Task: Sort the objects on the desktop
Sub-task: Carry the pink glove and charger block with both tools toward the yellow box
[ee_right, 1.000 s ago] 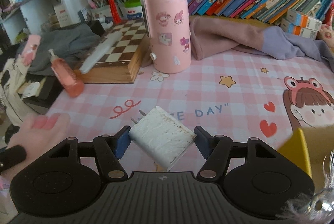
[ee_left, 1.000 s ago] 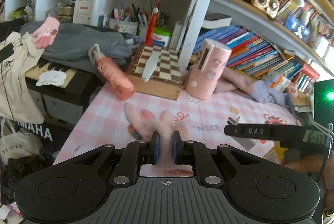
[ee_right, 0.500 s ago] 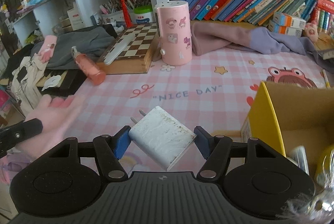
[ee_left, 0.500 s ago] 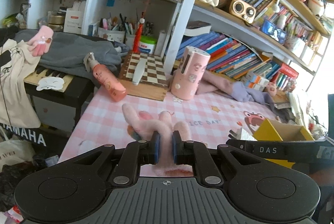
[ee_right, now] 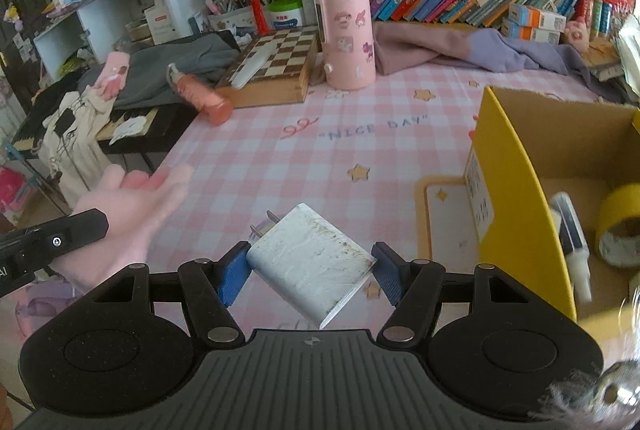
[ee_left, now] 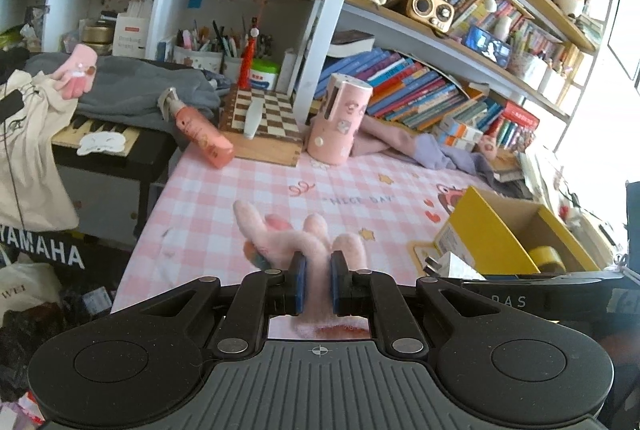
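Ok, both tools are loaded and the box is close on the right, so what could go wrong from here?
1. The charger is pinched at its corners, tilted, in the right tool; it could twist out before it reaches the box.
2. The left tool grips only a thin fold of the pink glove; the dangling fingers may catch on the box's rim.
3. Tape and a tube already lie inside, so a drop could bounce off them.

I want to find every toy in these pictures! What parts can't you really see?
- Pink glove, left wrist view: its cuff is hidden between the left gripper pads.
- Pink glove, right wrist view: blurred.
- Yellow box, right wrist view: cut off by the right edge, so its full contents are unknown.
- White charger in the right gripper: underside hidden.
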